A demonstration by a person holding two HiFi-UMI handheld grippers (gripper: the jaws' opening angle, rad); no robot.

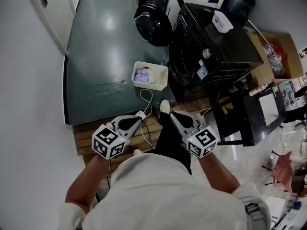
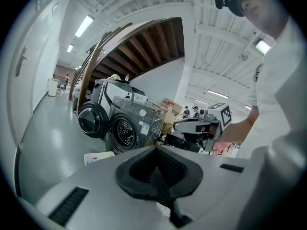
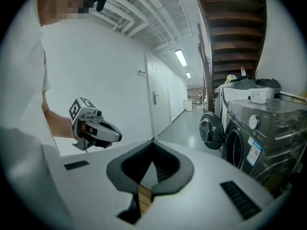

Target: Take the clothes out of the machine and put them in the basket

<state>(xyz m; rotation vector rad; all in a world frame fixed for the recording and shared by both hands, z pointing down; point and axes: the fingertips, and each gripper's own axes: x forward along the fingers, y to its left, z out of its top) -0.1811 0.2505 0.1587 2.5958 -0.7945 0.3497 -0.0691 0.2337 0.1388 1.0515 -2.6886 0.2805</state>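
The left gripper [image 1: 140, 115] and the right gripper [image 1: 172, 114] are held closed and empty near the white rectangular plastic basket [image 1: 162, 80] with pale clothes [image 1: 142, 74].

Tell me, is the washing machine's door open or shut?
Open: the round door is swung aside from the machine, its drum opening bare.

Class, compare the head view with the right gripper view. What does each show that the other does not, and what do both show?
Only the head view: the white basket on the floor in front of the machine, with clothes already lying in it.

Only the right gripper view: the ceiling light strips and the wooden stairs overhead.

Both: the washing machine with its round door swung open, and the left gripper, held in the air, away from the machine.
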